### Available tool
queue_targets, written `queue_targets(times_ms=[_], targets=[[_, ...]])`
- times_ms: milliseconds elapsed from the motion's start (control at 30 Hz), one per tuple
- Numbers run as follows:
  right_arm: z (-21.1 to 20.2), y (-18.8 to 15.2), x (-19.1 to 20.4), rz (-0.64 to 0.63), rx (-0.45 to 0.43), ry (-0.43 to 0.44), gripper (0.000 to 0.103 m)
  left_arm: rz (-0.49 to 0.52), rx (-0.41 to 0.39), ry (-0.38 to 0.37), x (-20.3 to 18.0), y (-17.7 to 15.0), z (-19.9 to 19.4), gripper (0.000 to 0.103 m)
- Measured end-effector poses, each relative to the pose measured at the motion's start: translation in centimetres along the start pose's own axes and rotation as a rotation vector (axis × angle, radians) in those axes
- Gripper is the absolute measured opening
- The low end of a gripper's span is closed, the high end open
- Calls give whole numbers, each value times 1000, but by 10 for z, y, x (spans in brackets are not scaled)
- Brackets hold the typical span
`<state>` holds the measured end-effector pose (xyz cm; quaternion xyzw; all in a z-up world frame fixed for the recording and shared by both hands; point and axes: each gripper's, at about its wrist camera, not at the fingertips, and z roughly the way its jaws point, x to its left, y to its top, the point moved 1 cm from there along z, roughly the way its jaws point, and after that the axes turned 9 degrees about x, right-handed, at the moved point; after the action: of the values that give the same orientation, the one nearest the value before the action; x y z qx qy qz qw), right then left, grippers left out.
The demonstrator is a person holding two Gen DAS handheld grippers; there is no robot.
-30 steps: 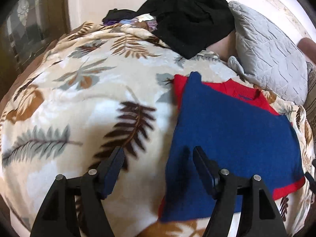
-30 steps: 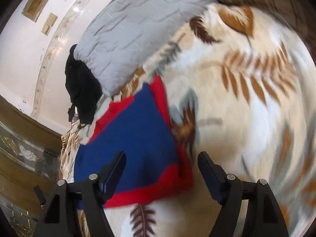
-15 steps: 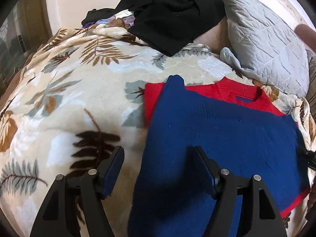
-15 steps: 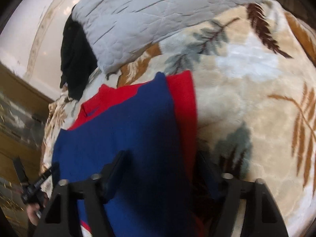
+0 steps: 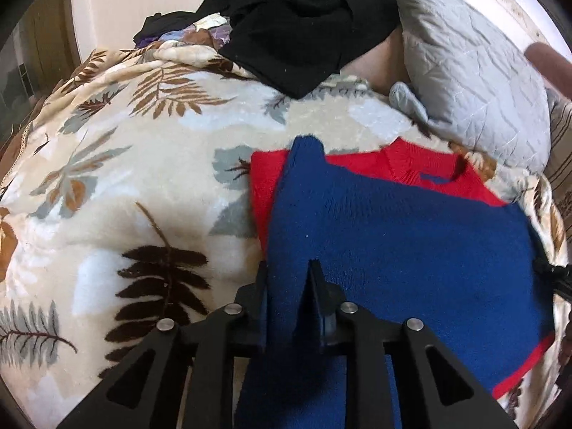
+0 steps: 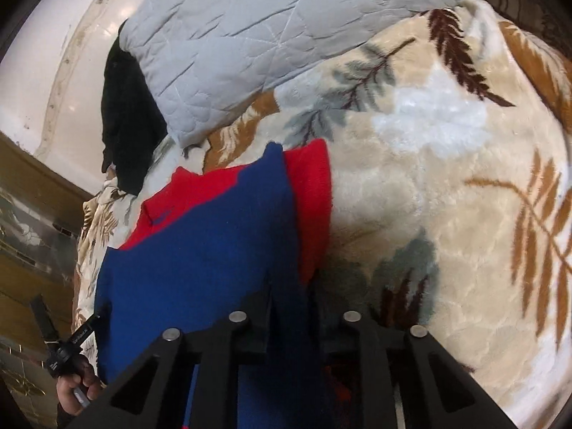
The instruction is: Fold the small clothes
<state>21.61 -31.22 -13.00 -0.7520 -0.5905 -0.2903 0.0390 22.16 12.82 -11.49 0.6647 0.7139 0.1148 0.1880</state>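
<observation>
Left wrist view shows your left gripper [image 5: 287, 282] pinched on the left edge of the blue and red sweater [image 5: 400, 236], which lies flat on the leaf-print blanket [image 5: 118, 178] below the grey pillow [image 5: 472, 71]; your right gripper [image 6: 291, 293] is clamped on the sweater's opposite edge, black clothes [image 5: 304, 18] heaped beyond

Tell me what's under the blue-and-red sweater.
The sweater lies on the leaf-print blanket, which shows all around it. Whatever lies beneath its middle is covered.

Blue-and-red sweater [image 5: 393, 243], leaf-patterned blanket [image 5: 125, 186]
</observation>
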Motion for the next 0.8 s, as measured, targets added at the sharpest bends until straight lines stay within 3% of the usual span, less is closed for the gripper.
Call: queue_targets(times_ms=[67,100,133,200,300,333,367,400,433,500,700,767,800], targets=[[-12,2,4,-26,-39,-19,41,-16,-23,6,1,1,-8,38],[-15,5,6,-26,-54,-21,74,-24,-44,10,0,2,-12,58],[-18,7,7,-27,-84,-29,88,-25,-57,13,1,4,-14,72],[-15,14,13,-43,-86,-40,88,-17,-94,36,0,9,-17,73],[10,24,12,-37,-7,-49,87,-12,-54,40,-2,17,-3,73],[22,26,11,-37,31,-53,78,-20,-27,41,-1,20,6,71],[27,24,15,-61,42,-57,63,-31,16,56,2,21,19,60],[29,23,19,-70,54,-43,28,-29,47,15,4,21,27,31],[25,22,24,-81,41,-71,23,-36,48,-7,5,21,28,29],[24,24,30,-118,28,-137,21,-13,34,16,0,22,25,23],[26,19,16,-32,16,-97,26,-20,35,16,1,21,25,23],[19,18,10,13,20,-88,37,-21,41,28,0,22,24,23],[12,15,9,23,13,-111,60,-25,41,30,0,22,23,24]])
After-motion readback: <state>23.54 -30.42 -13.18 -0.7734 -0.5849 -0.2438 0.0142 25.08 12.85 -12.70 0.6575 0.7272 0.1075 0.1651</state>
